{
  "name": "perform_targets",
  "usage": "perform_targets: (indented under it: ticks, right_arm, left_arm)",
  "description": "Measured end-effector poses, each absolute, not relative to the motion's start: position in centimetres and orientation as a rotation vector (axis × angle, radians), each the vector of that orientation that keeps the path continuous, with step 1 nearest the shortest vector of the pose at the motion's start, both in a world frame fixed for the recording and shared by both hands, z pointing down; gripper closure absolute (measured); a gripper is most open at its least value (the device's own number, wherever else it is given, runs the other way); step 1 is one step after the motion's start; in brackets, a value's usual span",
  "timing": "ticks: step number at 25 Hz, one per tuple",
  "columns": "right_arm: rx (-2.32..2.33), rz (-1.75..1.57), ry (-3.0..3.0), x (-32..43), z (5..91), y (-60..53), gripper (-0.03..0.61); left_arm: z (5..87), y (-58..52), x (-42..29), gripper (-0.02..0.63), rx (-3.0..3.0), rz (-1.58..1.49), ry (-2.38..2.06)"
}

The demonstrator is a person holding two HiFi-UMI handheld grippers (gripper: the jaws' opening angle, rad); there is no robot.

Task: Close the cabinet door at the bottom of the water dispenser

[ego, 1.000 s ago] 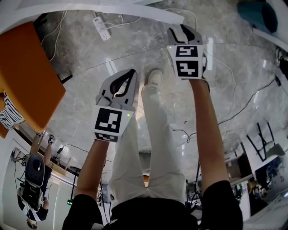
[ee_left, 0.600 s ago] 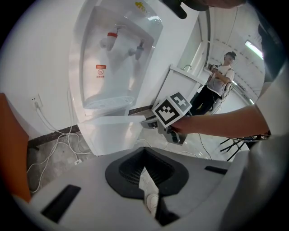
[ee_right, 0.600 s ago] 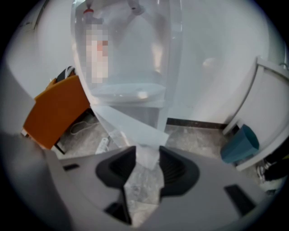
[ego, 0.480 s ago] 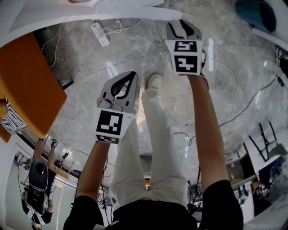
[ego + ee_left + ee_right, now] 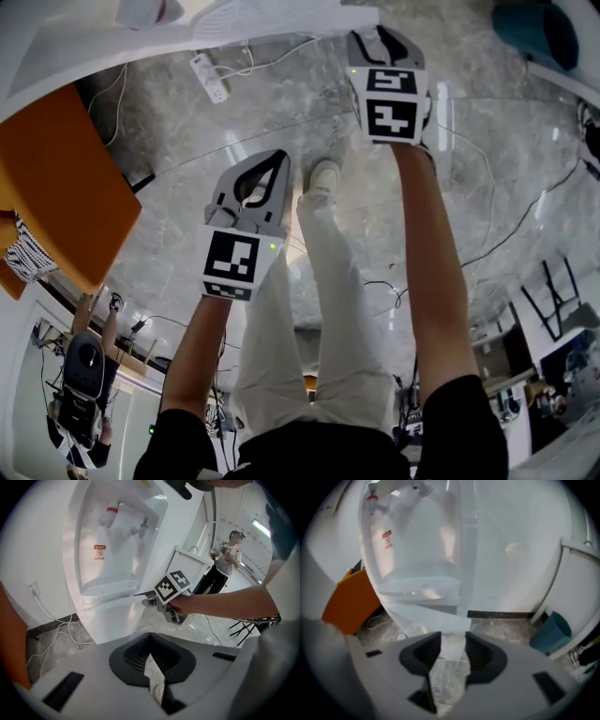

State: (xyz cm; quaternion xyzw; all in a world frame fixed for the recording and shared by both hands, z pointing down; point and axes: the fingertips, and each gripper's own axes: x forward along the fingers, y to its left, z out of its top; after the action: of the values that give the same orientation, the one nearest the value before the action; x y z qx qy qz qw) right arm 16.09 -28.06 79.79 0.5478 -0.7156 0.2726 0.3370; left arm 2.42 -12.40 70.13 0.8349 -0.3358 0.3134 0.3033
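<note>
Risk starts close in. The left gripper (image 5: 151, 644) is clenched on nothing and hangs low over the person's shoe (image 5: 322, 169), so it can lend no steadying touch if the push goes wrong.

Further out, the right gripper (image 5: 453, 641) is released, jaws apart, with a strip of white panel showing in the gap. That panel is the cabinet door (image 5: 115, 618), under the drip tray (image 5: 110, 587) at the foot of the water dispenser (image 5: 112, 541). In the left gripper view the right gripper's tips sit at the door's upper right edge. Whether they touch it cannot be told, nor how far the door stands ajar.

Judged from this:
- Spread jaws meeting a thin edge could straddle it or skid off sideways, and the door would stay unlatched.
- A push high on one corner could twist the panel rather than swing it, leaving the low corner proud.
- A hard shove could make the door bounce back off its catch, or rock the dispenser body.

Beyond, cables (image 5: 51, 630) trail on the floor (image 5: 187, 187) beside the base at the wall. They lie to one side of the door, so a snag seems unlikely unless the dispenser shifts.
</note>
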Motion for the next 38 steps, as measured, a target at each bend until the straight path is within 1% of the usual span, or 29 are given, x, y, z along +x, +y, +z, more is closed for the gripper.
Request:
perform_targets:
  ticks: [8, 32, 38]
  right_arm:
    - [1.44, 0.62, -1.875, 16.4, 79.8, -30.3, 0.408]
    - [1.446, 0.574, -1.933, 16.2, 80.6, -34.9, 0.41]
    - [1.439, 0.577, -1.934, 16.1, 80.7, -34.2, 0.41]
  left_arm:
    - [70.6, -13.0, 2.3, 0.603, 2.212, 0.835, -0.902]
    - [72.8, -13.0, 1.7, 0.603, 2.205, 0.823, -0.92]
    - [73.2, -12.6, 0.7, 0.603, 2.198, 0.823, -0.95]
